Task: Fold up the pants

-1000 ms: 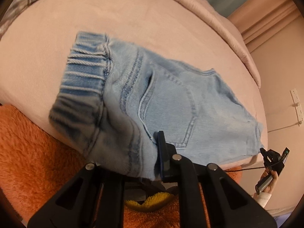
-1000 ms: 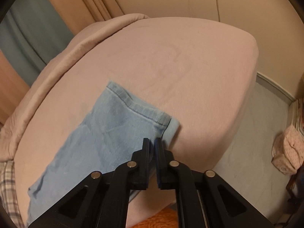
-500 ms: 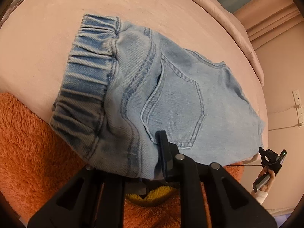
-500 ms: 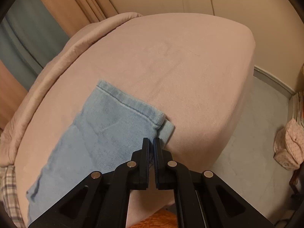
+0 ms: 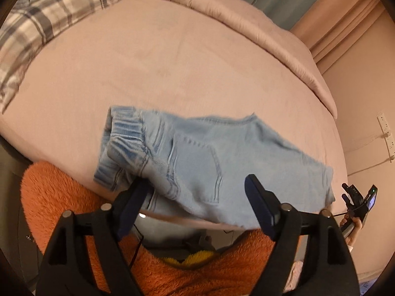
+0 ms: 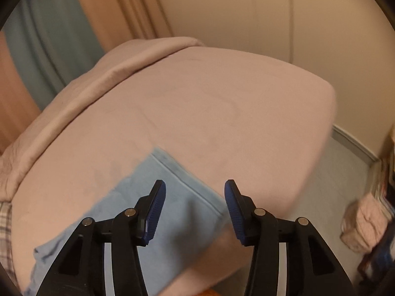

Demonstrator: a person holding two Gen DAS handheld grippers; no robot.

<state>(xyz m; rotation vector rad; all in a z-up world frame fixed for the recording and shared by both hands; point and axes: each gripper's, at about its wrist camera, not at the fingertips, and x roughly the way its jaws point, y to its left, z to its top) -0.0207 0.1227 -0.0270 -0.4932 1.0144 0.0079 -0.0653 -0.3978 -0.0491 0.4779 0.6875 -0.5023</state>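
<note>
Light blue denim pants (image 5: 205, 162) lie folded near the front edge of the pink bed (image 5: 172, 56), elastic waistband at the left, back pocket facing up. My left gripper (image 5: 197, 185) is open and empty, its jaws spread just above the pants' near edge. In the right wrist view the hem end of the pants (image 6: 158, 212) lies flat on the bed (image 6: 197, 103). My right gripper (image 6: 195, 187) is open and empty above that hem. In the left wrist view the right gripper (image 5: 358, 197) shows at the far right, in a hand.
An orange fluffy cloth (image 5: 61, 197) lies in front of the bed. A plaid pillow (image 5: 44, 17) sits at the back left and a pink duvet (image 5: 259, 29) along the far side. Floor (image 6: 333, 197) and a pale bundle (image 6: 365, 224) lie to the right of the bed.
Both grippers have opened and let go of the pants, then pulled back and up. The pants now lie on the bed, further from both cameras.
</note>
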